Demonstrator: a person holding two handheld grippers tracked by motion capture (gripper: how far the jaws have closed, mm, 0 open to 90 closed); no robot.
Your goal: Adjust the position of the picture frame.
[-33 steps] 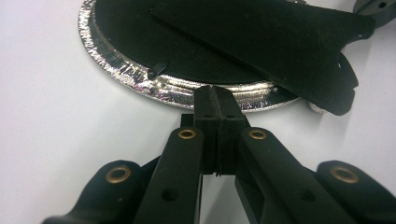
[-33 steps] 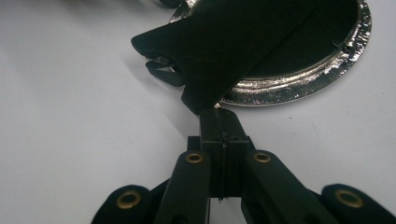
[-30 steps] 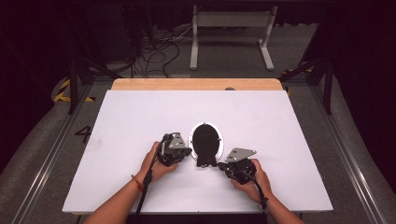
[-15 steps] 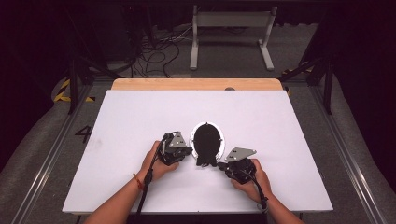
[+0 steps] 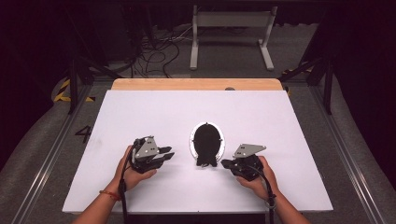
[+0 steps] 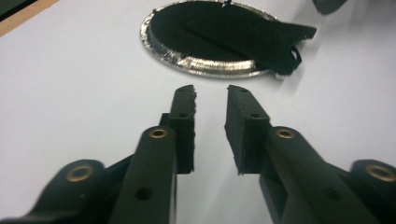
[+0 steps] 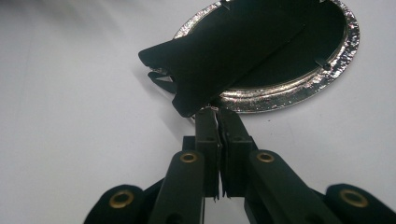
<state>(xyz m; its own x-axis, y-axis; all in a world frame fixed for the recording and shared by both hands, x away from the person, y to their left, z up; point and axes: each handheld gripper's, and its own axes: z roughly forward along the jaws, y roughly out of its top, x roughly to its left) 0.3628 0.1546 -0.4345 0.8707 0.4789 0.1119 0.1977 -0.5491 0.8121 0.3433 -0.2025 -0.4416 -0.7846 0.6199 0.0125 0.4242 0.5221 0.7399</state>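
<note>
A white rectangular tabletop (image 5: pixel 261 116) fills the frame's middle, a pale wooden strip (image 5: pixel 196 84) along its upper edge. Above it, at top centre, stands a white metal stand (image 5: pixel 232 21), with tangled black cables (image 5: pixel 159 53) at upper left.

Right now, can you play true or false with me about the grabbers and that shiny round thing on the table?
1. The left gripper has a gap between its jaws. True; nothing sits between them.
2. The black cloth lies on a red plate. False; it lies in a shiny silver ring.
3. The right gripper is wide open. False; its jaws are pressed together at the cloth's edge, with something thin pinched at their tips.
4. The table is white. True.
5. The left gripper touches the ring. False; it sits apart from it.
</note>
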